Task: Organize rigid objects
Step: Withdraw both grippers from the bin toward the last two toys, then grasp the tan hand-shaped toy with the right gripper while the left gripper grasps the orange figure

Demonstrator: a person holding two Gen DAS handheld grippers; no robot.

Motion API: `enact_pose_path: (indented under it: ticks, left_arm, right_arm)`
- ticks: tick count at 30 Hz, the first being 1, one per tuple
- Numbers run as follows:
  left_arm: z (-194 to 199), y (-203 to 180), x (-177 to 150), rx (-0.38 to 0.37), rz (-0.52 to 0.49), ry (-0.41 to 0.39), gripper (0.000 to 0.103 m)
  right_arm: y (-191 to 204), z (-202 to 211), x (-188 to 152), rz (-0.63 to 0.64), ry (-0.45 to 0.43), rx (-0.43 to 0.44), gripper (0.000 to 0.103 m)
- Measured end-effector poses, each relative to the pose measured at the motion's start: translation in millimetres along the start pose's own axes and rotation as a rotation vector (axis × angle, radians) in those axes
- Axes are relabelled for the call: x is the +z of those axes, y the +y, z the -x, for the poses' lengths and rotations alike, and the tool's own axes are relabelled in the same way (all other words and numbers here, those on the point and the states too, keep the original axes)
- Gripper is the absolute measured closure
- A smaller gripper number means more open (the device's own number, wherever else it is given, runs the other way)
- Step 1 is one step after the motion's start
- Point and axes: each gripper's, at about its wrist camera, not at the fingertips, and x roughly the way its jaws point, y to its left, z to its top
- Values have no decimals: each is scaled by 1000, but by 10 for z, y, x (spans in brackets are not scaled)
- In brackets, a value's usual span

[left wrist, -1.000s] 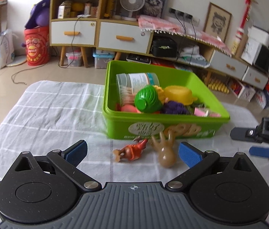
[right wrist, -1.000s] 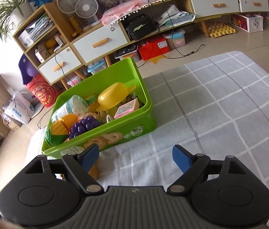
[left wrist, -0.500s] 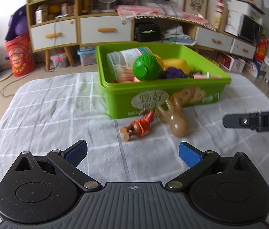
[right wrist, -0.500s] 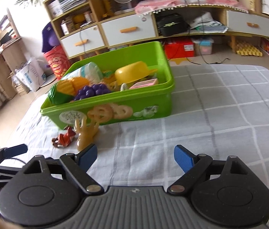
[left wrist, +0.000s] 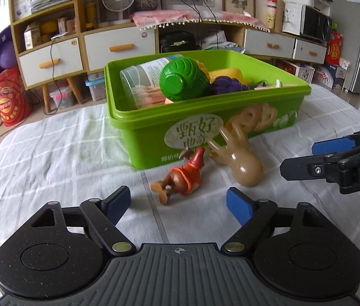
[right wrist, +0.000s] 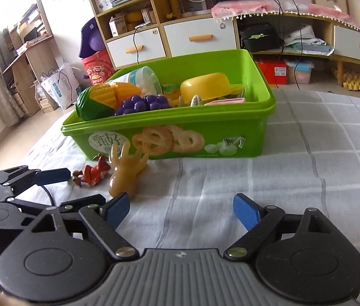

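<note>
your left gripper hangs low over the grey-checked white cloth, jaws spread wide with nothing between them; your right gripper is likewise wide open and empty. in the left view the right gripper is cut off at the frame edge, showing only the letters "da" on its black body.

the small orange and brown toy figure lies on its side just ahead of your left fingertips; its details are too blurred to name it. touching it, the tan rubbery hand-shaped toy leans its fingers against the front wall of the green plastic bin.

the bin's label carries chinese characters and printed biscuits. inside, a clear jar, a green ribbed toy, purple toy grapes and a yellow bowl-like piece overlap and half hide one another.
</note>
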Motion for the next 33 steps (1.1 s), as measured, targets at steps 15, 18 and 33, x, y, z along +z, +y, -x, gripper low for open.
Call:
enact_pose_path:
  ticks: [15,18,33]
  left_arm:
    - [-38,-36,107,6,21,0,54]
    - [-29,25,124,39,50,22,54]
    - [147,358,35,112,130,65,54]
  right_arm:
    - [79,-104,-1,33,-40,-29,21]
    - [90,-94,-5,20,-40,-22,21]
    - [499,-188,-46,58,-35,9,22]
